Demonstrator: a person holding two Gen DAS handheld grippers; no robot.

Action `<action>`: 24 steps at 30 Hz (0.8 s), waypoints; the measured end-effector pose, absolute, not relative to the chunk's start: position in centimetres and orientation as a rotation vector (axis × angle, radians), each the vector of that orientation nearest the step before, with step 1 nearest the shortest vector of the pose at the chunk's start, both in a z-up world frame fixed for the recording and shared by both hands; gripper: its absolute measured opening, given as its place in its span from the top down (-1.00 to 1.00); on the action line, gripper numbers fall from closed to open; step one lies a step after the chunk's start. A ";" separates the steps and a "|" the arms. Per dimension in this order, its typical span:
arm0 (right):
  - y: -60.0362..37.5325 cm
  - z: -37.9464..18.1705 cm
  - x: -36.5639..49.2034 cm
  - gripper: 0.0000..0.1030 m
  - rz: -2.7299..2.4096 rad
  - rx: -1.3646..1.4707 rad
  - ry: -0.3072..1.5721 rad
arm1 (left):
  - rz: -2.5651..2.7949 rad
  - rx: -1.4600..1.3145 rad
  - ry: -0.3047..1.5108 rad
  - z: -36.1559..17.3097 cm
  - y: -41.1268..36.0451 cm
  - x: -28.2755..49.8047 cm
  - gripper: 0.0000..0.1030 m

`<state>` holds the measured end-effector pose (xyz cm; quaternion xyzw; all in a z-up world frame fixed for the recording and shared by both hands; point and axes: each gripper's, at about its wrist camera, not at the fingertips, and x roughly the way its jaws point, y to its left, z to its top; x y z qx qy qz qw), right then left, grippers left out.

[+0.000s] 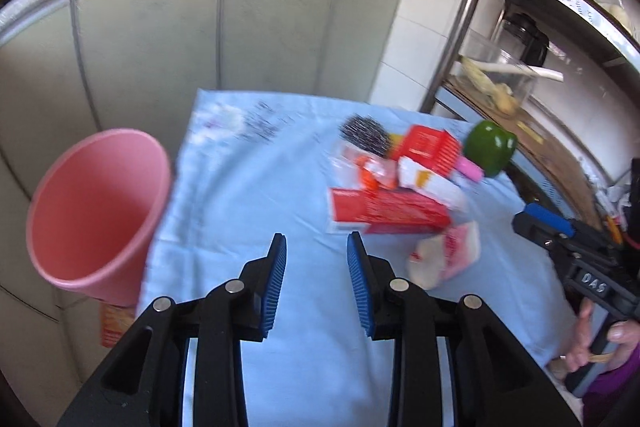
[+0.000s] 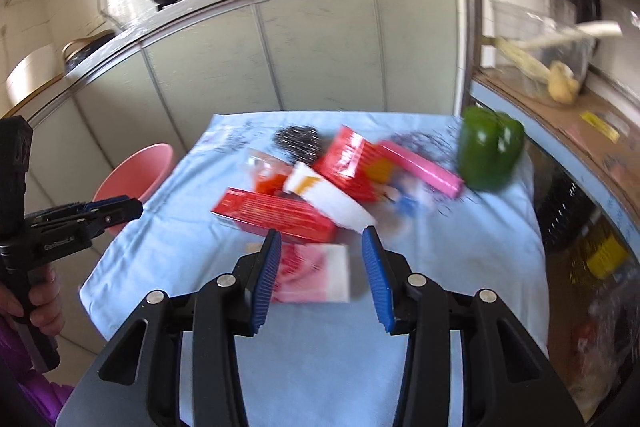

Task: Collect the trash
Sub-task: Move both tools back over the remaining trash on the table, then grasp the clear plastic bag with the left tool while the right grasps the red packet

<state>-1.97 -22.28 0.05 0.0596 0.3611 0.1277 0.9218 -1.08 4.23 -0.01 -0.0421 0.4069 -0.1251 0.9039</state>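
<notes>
Trash heaped on the far right part of a table (image 1: 280,187) draped in pale blue cloth: long red cardboard box (image 2: 276,213) lying nearest, white-and-orange paper packet (image 2: 328,197) leaning over it, second red box (image 2: 348,163) behind, pink rectangular bar (image 2: 420,167) toward the right edge, crumpled clear-and-orange wrapper (image 2: 266,173) on the left of the heap; dark steel-wool scrubber (image 2: 298,143) at the back of the pile; glossy green bell pepper (image 2: 488,153) at the far right corner, just beside the pink bar; flat pink-and-white packet (image 2: 316,273) apart from the heap on its near side, closest to the front edge.

Round pink plastic bin (image 1: 96,211) off the left edge of the table, mouth tilted toward the left wrist camera, hollow.

Left gripper (image 1: 316,279) above bare cloth near the middle of the table, blue ribbed pads parted, nothing between them, well short of the long red box.

Right gripper (image 2: 318,279) hanging over the pink-and-white packet, pads apart with the packet showing in the gap; no contact visible, though motion blur leaves that uncertain.

Hand (image 1: 600,339) with purple sleeve on the right gripper's handle at the right border of the left view.
</notes>
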 end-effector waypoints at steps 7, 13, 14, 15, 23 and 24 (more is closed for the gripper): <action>-23.1 -0.9 -1.5 0.17 0.255 0.162 0.758 | -0.324 -0.119 0.892 -0.1 1.4 2.5 0.41; -24.0 -1.4 -0.8 0.17 0.247 0.183 0.763 | -0.282 -0.147 0.921 -1.3 0.5 8.4 0.41; -24.1 -1.4 -0.7 0.17 0.245 0.188 0.764 | -0.265 -0.154 0.933 -1.7 0.5 9.5 0.41; -24.4 -1.5 -0.4 0.17 0.248 0.196 0.766 | -0.259 -0.160 0.942 -2.0 0.5 10.3 0.41; -25.7 -1.1 2.4 -0.06 0.291 0.334 0.767 | -0.280 -0.251 1.040 -5.6 0.4 14.7 0.41; -25.7 -1.1 2.7 -0.07 0.294 0.345 0.765 | -0.292 -0.272 1.044 -6.0 0.6 14.9 0.41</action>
